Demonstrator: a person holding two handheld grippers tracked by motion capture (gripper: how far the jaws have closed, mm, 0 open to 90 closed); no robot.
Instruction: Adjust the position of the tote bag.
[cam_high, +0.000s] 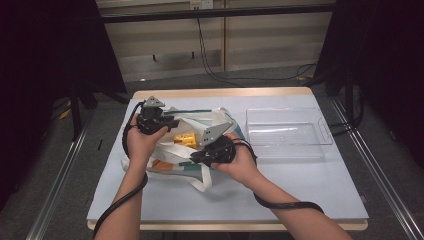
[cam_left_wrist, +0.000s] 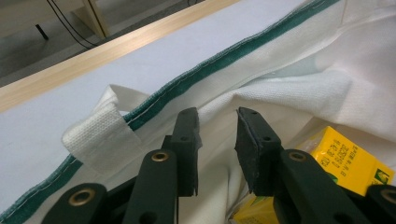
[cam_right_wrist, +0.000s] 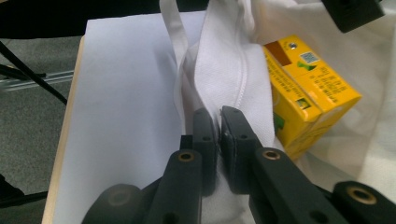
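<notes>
A white canvas tote bag with green trim (cam_high: 200, 145) lies crumpled on the pale blue tabletop (cam_high: 310, 185), just left of the clear plastic tray (cam_high: 287, 132), and both tools are at it; the right gripper (cam_right_wrist: 218, 122) is clamped on a fold of the bag's white rim, jaws pinched together with cloth squeezed between the pads; the left gripper (cam_left_wrist: 217, 128) sits at the bag's far rim with its jaws parted, a gap between the pads and nothing gripped, white canvas lying loose beneath them. Inside the bag's mouth rests a yellow cardboard drink carton (cam_right_wrist: 303, 88), seen in the right gripper view right beside the pinched fold; in the left gripper view the carton (cam_left_wrist: 345, 161) peeks out to the right of the jaws. A white fabric handle loop (cam_left_wrist: 100, 135) folds over the green edge band (cam_left_wrist: 243, 49) to the left of those open jaws; from above, both hands flank the bag's opening, the left hand (cam_high: 142, 142) on the side away from the tray.
</notes>
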